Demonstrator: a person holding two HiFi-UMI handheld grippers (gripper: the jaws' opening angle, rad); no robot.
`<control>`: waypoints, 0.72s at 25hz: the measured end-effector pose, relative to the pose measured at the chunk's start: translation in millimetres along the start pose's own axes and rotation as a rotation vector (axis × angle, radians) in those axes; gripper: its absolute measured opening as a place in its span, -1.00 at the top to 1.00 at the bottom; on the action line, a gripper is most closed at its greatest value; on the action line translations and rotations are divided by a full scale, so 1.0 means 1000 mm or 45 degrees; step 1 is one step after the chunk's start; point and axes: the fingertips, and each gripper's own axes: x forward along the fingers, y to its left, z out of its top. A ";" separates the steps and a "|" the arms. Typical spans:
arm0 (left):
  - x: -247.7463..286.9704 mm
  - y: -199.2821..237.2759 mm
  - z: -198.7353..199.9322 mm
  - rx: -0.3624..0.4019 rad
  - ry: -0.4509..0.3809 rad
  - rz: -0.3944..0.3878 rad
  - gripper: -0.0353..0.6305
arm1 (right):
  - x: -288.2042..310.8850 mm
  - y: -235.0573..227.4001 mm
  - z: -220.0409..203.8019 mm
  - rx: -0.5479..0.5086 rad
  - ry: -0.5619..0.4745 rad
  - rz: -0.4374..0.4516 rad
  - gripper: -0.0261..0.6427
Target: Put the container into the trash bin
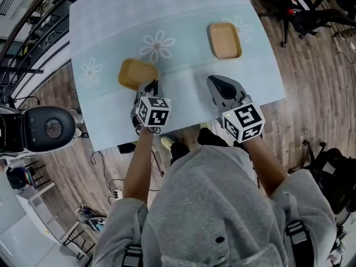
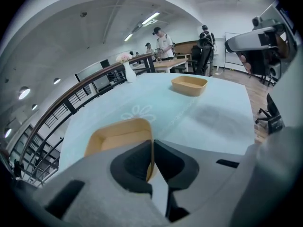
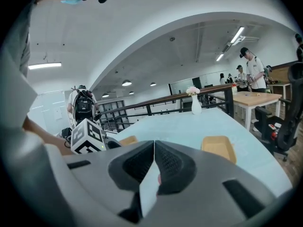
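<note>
The left claw (image 2: pixel 152 143) is clenched on the thin side wall of the shallow yellow-brown container (image 1: pixel 135 73), which is at the near left part of the table, on the pale blue tablecloth (image 1: pixel 183 15). The claw pinches just one edge, so the rest of the container hangs out in front with nothing under its far side. That could make it tip or swing, and it could slip out of the pads and fall on the wooden floor (image 1: pixel 311 77) and not in the bin. The wall looks thin, so a hard squeeze may bend it. I cannot tell if the container is off the cloth yet. The right claw (image 3: pixel 154 145) is clenched with nothing in it, just beside the left one. The container looks dull and smooth, like pressed paper or light plastic, with low walls, a flat bottom and round corners. A second tan tray of the same shape (image 1: pixel 225 40) sits farther back on the right. The cloth looks soft, with faint checks and white daisies. A black round thing on a white base (image 1: pixel 49 128) stands on the floor to the left; it may be the bin, but I cannot tell.
</note>
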 end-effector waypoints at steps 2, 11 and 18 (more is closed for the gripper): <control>-0.010 0.009 -0.015 -0.024 0.012 0.024 0.80 | 0.005 0.015 -0.001 0.012 0.001 0.032 0.84; -0.071 0.054 -0.087 -0.189 0.042 0.189 0.80 | 0.032 0.094 -0.008 -0.023 0.038 0.244 0.84; -0.130 0.093 -0.167 -0.337 0.088 0.318 0.80 | 0.059 0.186 -0.015 -0.065 0.090 0.460 0.84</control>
